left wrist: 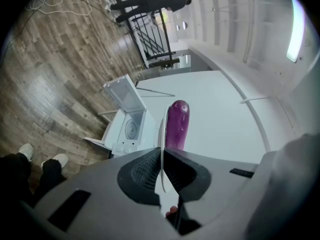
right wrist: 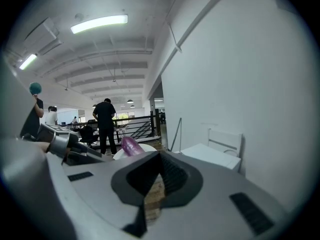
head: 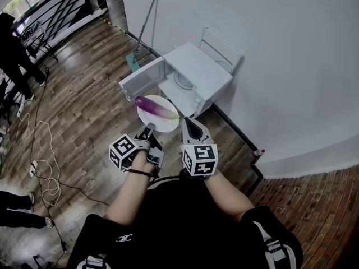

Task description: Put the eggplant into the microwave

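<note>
A purple eggplant lies on a white plate held above the wooden floor. My left gripper is shut on the plate's near rim. In the left gripper view the plate shows edge-on between the jaws, with the eggplant on it. The white microwave stands on the floor just beyond the plate with its door swung open to the left; it also shows as microwave. My right gripper is beside the plate's right edge, shut with nothing in it. Its own view shows the right gripper, eggplant and microwave.
A white wall rises right behind the microwave, with a white chair and a mop against it. Cables trail over the floor at left. People stand at far left near a black railing.
</note>
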Available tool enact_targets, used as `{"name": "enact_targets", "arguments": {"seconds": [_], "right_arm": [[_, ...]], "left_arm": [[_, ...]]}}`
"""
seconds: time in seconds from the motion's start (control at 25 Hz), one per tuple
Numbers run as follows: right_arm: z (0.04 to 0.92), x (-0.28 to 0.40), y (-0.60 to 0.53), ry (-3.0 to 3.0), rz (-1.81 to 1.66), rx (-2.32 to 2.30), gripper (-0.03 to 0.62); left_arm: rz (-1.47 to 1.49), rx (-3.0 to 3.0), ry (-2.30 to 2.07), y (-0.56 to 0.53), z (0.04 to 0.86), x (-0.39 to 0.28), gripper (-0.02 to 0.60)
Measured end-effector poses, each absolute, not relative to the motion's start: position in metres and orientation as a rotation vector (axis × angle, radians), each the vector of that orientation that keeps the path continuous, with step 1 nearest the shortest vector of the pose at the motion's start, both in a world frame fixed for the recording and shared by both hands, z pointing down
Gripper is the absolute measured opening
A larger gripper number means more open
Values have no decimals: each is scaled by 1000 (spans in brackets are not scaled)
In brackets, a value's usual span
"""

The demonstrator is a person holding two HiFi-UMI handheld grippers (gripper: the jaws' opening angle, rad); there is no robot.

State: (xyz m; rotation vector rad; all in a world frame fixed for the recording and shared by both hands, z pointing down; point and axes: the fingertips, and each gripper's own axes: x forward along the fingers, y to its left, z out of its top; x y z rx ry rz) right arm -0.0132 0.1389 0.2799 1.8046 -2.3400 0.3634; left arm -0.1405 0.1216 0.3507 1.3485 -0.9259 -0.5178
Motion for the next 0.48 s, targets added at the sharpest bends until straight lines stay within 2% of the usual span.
{"name": "enact_targets", "arguments": {"seconds": [0.48], "right_arm": [[294, 8, 44, -2351, 382, 1814, 12]], "left_arm": [[-511, 1340, -950, 44, 372, -131, 17]]}}
